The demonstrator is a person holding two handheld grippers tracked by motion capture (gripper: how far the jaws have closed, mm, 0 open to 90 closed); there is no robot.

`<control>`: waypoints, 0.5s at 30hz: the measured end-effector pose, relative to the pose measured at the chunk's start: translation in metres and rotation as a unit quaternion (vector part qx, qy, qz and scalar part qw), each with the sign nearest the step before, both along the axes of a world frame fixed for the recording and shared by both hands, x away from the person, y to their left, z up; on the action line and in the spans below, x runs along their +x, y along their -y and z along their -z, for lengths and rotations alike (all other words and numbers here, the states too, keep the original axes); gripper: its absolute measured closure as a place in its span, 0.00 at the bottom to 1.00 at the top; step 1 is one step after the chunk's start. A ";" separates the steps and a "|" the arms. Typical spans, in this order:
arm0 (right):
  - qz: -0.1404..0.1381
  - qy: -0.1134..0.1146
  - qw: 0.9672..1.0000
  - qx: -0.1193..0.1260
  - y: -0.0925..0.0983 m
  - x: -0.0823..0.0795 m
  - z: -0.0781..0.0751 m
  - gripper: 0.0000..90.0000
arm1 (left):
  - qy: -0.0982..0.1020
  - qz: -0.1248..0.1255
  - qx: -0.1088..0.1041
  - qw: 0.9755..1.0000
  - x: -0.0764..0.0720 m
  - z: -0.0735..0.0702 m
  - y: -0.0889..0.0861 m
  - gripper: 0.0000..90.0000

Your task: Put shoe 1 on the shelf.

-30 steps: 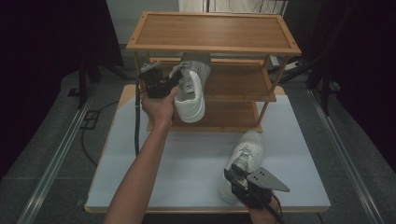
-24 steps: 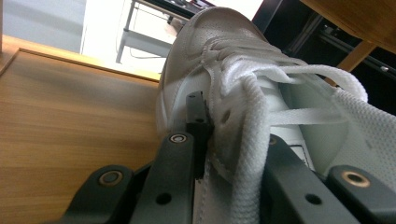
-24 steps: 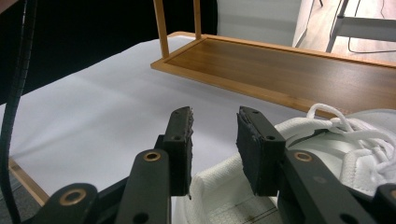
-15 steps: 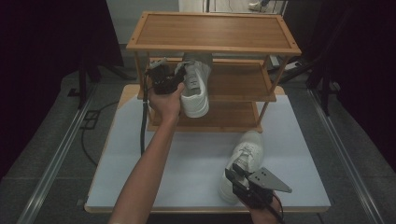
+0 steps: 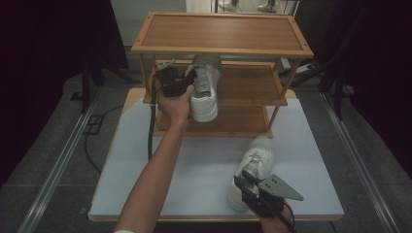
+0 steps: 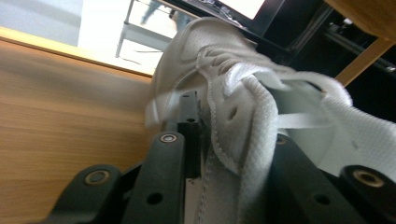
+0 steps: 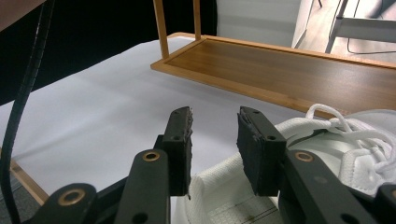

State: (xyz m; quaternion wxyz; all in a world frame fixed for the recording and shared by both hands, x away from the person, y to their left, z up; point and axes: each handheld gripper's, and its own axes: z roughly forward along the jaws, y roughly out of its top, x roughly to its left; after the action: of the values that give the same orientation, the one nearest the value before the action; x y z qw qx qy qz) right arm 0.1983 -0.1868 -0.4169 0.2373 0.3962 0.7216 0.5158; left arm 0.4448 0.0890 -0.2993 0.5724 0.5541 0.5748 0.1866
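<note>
Tongs first, high view: your left tongs (image 5: 190, 79) sit at the middle shelf of the wooden rack (image 5: 221, 32), at the collar of the white shoe on the shelf (image 5: 204, 92), whose heel overhangs the shelf's front edge; your right tongs (image 5: 247, 178) rest at the heel of the second white shoe (image 5: 253, 165), which lies on the white tabletop (image 5: 184, 165) in front of the rack, toe toward it.

Left gripper view: your left tongs (image 6: 233, 140) have just been opening, with the collar and tongue of the white shoe on the shelf (image 6: 261, 98) between the jaws; whether the pads press on it cannot be told, since the far pad is hidden behind the fabric; the shelf board (image 6: 60, 116) runs beside the shoe.

Right gripper view: your right tongs (image 7: 215, 135) stand spread, pads apart and pinching nothing, just above the heel collar of the second white shoe (image 7: 327, 154); the lowest shelf of the wooden rack (image 7: 289, 70) lies beyond on the tabletop (image 7: 93, 107).
</note>
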 end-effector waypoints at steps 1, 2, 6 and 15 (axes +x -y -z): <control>0.000 0.000 1.000 0.000 0.000 0.000 0.000 0.72 | 0.001 0.003 -0.005 1.000 0.001 0.000 0.001 0.84; -0.001 0.000 1.000 -0.001 0.000 0.000 0.000 0.72 | 0.001 0.006 -0.009 1.000 0.002 0.001 0.001 0.80; 0.002 0.001 1.000 -0.001 0.001 0.000 0.000 0.72 | 0.000 0.021 -0.022 1.000 0.006 0.002 0.005 0.75; 0.002 0.001 1.000 -0.001 0.001 0.000 0.000 0.71 | 0.032 0.051 -0.058 0.997 0.006 -0.005 0.004 0.60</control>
State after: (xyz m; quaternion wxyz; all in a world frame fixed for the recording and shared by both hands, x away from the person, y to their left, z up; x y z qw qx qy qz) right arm 0.1985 -0.1879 -0.4170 0.2394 0.3967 0.7213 0.5149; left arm 0.4510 0.0851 -0.2944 0.6302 0.5425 0.5373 0.1410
